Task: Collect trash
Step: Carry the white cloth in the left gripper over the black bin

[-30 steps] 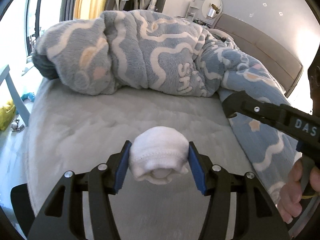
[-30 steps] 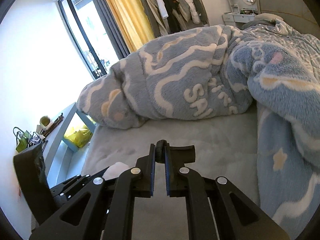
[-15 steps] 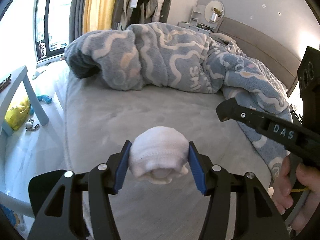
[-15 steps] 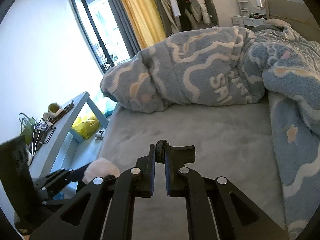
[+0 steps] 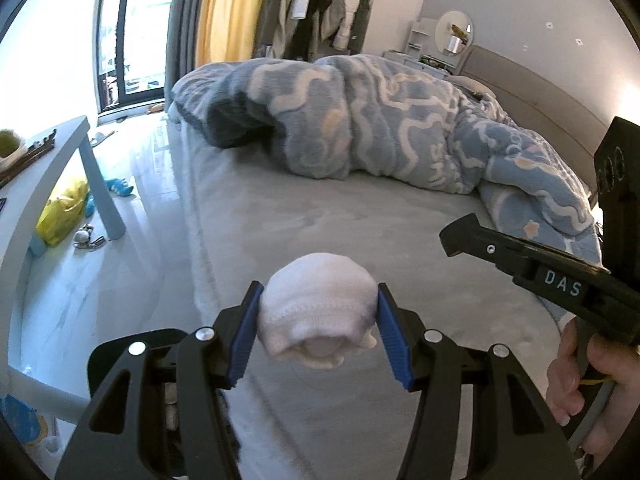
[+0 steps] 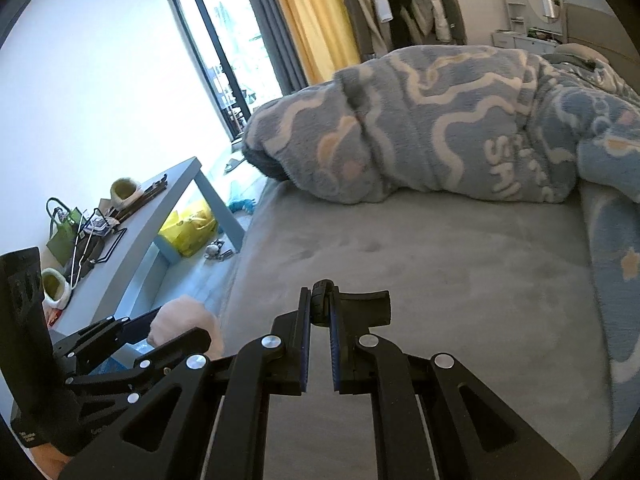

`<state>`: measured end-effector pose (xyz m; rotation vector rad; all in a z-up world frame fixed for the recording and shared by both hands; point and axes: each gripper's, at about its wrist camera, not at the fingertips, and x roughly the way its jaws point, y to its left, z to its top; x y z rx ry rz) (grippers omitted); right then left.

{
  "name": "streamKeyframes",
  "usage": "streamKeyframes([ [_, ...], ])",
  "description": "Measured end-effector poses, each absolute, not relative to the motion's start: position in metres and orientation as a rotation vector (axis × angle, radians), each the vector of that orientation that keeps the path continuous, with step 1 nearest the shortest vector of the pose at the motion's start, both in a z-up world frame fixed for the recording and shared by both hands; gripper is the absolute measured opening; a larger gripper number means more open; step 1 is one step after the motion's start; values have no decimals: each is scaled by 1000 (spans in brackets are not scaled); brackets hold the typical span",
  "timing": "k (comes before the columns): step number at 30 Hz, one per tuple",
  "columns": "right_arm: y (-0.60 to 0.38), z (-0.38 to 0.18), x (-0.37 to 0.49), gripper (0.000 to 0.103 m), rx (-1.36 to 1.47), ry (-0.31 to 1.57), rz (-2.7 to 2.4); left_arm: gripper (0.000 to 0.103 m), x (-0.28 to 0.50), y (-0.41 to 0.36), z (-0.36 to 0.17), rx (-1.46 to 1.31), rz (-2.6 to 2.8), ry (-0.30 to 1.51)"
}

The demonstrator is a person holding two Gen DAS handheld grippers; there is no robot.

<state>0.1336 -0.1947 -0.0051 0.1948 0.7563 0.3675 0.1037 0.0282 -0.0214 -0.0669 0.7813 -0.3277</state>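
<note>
My left gripper (image 5: 318,328) is shut on a rolled white sock (image 5: 318,316), held in the air above the left edge of the grey bed (image 5: 360,232). The sock also shows in the right wrist view (image 6: 184,326), at the lower left between the left gripper's fingers. My right gripper (image 6: 319,344) is shut on a small black object (image 6: 322,304) pinched between its blue pads, above the bed. In the left wrist view the right gripper (image 5: 472,236) reaches in from the right, with the person's hand behind it.
A bunched blue patterned blanket (image 5: 360,120) covers the far and right parts of the bed. A grey side table (image 6: 132,248) with bags and clutter stands left of the bed. A yellow bag (image 6: 188,228) and small items lie on the floor under it.
Both grippers have pulled back and swung left; the blanket now looks farther away and the floor and side table have come into view. The grips are unchanged.
</note>
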Motion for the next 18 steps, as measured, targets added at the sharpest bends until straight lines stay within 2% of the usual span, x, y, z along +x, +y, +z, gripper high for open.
streamKeyframes([
  [18, -75, -15, 132, 9, 120, 800, 519, 59, 99, 140, -75, -52, -193, 910],
])
